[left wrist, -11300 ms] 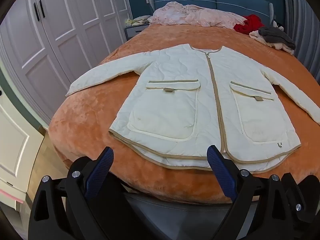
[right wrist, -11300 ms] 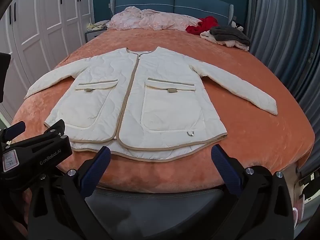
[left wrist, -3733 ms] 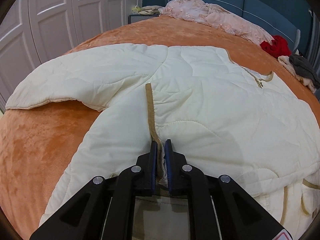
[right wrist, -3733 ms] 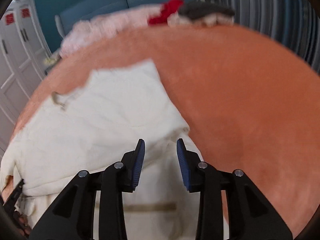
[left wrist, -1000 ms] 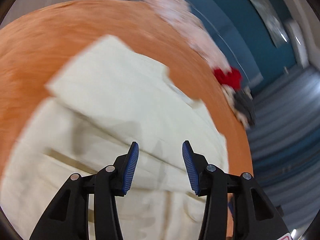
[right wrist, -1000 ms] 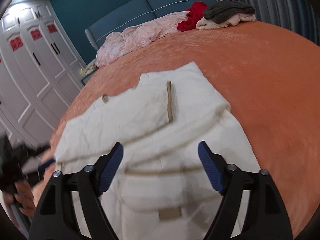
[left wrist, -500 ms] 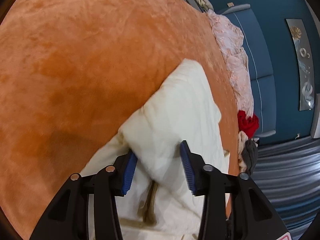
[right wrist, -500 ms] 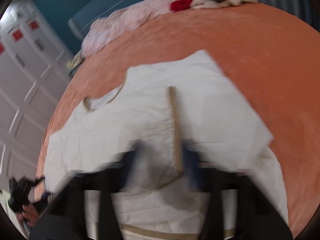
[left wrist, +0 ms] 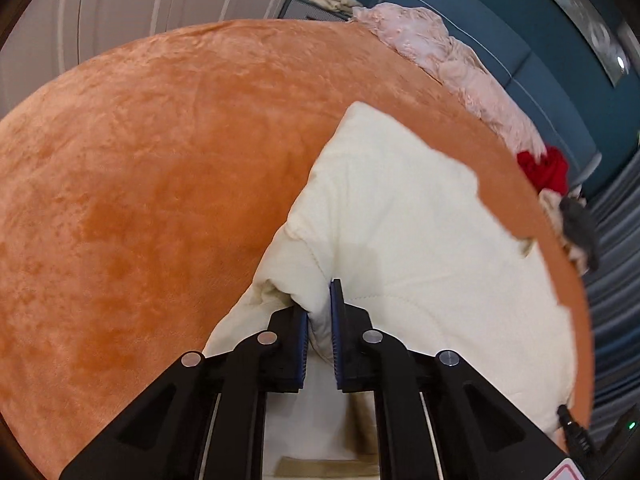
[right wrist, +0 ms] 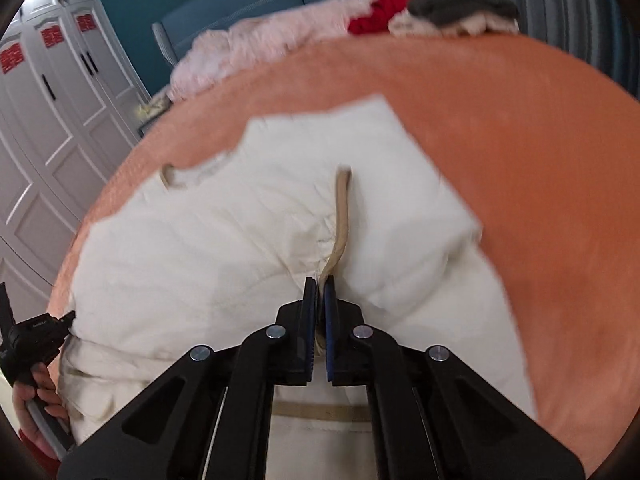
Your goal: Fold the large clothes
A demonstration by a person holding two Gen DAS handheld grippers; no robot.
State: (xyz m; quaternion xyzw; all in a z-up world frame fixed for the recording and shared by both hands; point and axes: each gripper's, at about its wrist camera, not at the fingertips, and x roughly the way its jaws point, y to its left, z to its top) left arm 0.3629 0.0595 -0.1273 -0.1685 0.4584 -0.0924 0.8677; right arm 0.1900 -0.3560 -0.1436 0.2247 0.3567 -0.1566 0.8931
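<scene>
The cream quilted jacket (left wrist: 420,240) lies on the orange bed (left wrist: 140,160), its upper part folded down over the body. My left gripper (left wrist: 319,300) is shut on the jacket's thick folded left edge. In the right wrist view the jacket (right wrist: 200,240) shows its neckline at the far left and a tan trim strip (right wrist: 342,204) down the middle. My right gripper (right wrist: 319,286) is shut on the jacket at the near end of that trim strip. The left gripper (right wrist: 32,336) and the hand on it show at the jacket's left edge.
A pink blanket (left wrist: 448,52), a red garment (left wrist: 548,168) and a grey and cream pile (right wrist: 460,12) lie at the head of the bed. White wardrobe doors (right wrist: 60,92) stand to the left. A grey curtain (left wrist: 616,264) hangs on the right.
Both grippers were open above the jacket one second ago. Each has moved in and shut on the jacket: the left on the folded side edge, the right on the trim.
</scene>
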